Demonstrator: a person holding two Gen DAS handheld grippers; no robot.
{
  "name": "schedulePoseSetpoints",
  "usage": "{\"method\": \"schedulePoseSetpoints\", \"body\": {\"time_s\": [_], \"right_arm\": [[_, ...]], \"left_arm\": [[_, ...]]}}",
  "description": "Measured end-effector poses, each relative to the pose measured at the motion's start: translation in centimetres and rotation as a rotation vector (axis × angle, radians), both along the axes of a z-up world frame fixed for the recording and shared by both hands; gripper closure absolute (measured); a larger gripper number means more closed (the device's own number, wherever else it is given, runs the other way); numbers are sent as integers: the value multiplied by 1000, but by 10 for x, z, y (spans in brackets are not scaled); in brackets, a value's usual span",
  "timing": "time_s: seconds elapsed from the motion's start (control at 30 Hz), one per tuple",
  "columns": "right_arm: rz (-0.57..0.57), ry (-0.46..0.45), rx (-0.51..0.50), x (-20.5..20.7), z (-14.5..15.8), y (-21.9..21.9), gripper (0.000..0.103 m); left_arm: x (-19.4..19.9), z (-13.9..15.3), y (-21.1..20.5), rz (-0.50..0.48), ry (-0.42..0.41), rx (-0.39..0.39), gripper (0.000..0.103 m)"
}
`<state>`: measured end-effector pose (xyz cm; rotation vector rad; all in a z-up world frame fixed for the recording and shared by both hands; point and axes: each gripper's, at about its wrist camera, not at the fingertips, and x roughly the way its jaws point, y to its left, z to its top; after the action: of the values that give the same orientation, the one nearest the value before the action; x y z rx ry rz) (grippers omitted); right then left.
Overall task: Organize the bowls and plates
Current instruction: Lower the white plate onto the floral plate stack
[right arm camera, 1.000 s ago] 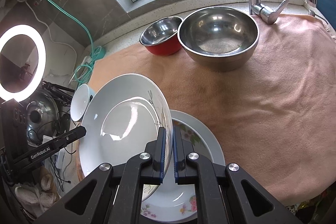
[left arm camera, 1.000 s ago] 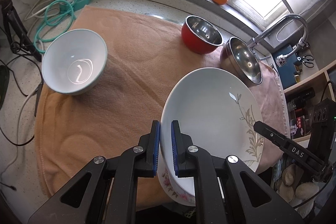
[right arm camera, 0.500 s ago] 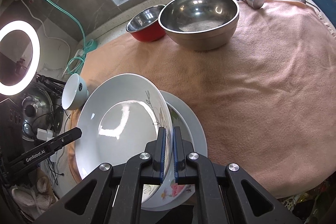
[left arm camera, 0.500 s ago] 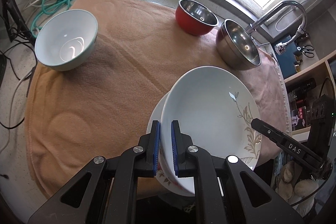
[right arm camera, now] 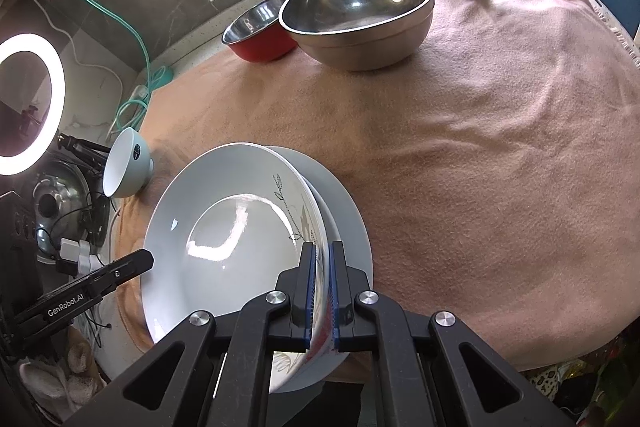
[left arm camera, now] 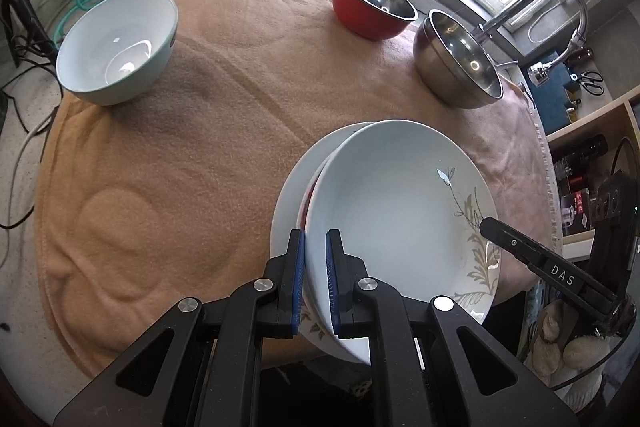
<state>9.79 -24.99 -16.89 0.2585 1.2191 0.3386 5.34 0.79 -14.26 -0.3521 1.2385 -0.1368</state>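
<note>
At the tabletop's near edge, both the left gripper (left arm camera: 316, 279) and right gripper (right arm camera: 320, 291) have jaws clamped on opposite rims of the leaf-patterned plate (left arm camera: 400, 211), directly above the floral plate (left arm camera: 288, 203).

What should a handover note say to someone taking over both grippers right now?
Left gripper: shut on the near rim of the white leaf-patterned plate.
Right gripper: shut on the same plate's opposite rim.
The plate is tilted over the floral white plate on the peach towel, not yet flat.
Left: lower and release it, then sort the pale blue ceramic bowl, red steel-lined bowl and large steel bowl, all standing apart.
</note>
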Motion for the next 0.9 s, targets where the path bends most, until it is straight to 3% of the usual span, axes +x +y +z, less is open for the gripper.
{"method": "schedulePoseSetpoints", "body": {"time_s": [0.67, 0.9], "right_arm": [[22, 16, -9, 1, -10, 1, 96], [34, 8, -3, -1, -10, 0, 94]], "left_arm": [[-1, -11, -2, -6, 35, -6, 94], [-3, -7, -2, 8, 13, -2, 94]]}}
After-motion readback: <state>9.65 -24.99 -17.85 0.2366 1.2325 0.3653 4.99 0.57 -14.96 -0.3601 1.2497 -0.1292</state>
